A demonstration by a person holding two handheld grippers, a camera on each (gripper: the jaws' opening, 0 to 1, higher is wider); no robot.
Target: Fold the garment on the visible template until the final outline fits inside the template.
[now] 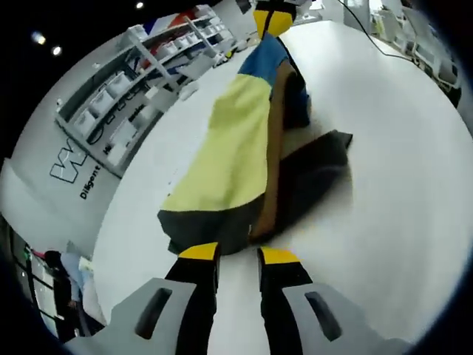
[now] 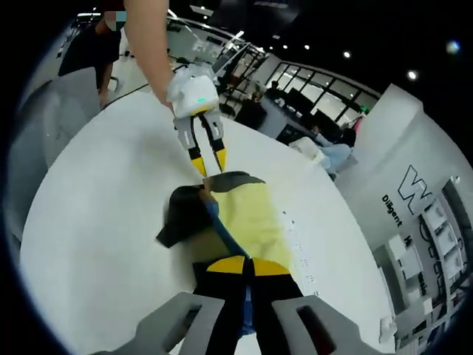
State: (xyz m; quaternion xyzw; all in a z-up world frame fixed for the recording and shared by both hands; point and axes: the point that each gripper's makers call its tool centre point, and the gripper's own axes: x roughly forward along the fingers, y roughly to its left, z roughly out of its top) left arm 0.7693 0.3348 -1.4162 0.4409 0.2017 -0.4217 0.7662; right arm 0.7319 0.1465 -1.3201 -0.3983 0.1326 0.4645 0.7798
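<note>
left claw [image 1: 239,255] pinching garment [image 1: 229,155] | right claw [image 2: 240,265] pinching garment | table [image 1: 399,148]

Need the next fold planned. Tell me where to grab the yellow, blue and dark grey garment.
Take the yellow, blue and dark grey garment by its two opposite ends, one claw coming in along the white table from each: it lies stretched lengthwise between the left claw and the right claw, so those end hems are the reachable edges.

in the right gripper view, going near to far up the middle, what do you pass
right gripper with its jaws shut on the garment's near edge → garment → left gripper gripping the far edge → the person's forearm
</note>
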